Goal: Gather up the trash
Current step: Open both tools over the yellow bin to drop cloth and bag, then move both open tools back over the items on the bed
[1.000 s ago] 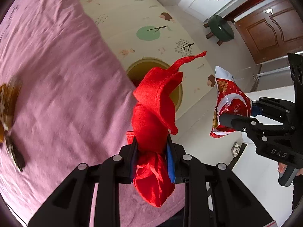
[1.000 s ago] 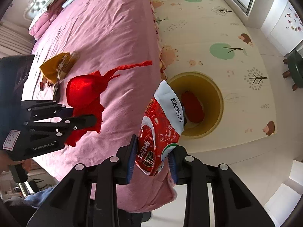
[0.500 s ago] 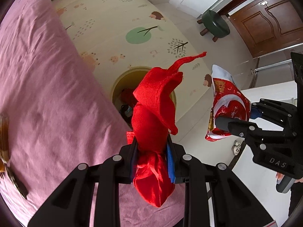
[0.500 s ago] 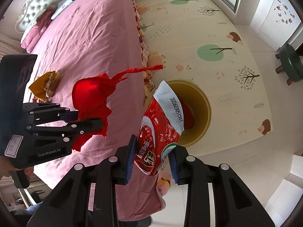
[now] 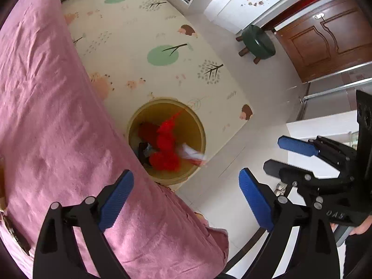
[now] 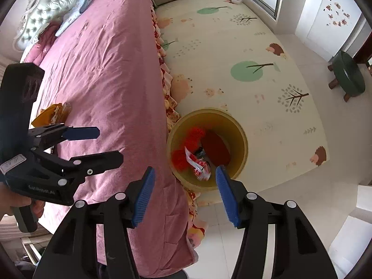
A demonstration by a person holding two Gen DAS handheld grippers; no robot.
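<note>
Right wrist view: both grippers, left (image 6: 93,144) and right (image 6: 183,195), hang released above the bin (image 6: 241,139); next, reach the yellow wrapper (image 6: 50,114) mid-left on the bed (image 6: 104,69).

The bed (image 6: 104,69) is pink. The bin (image 6: 241,144) is yellow. The cloth (image 5: 165,148) in it is red. The mat (image 6: 232,53) is cream with green trees. The stool (image 6: 348,76) is dark green.

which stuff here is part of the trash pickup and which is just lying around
Part of the job:
- round yellow bin
- red crumpled cloth inside it
- red-and-white snack wrapper inside it
- yellow-brown wrapper on the pink bedspread

Just lying about:
- green round stool
- tree-pattern play mat
</note>
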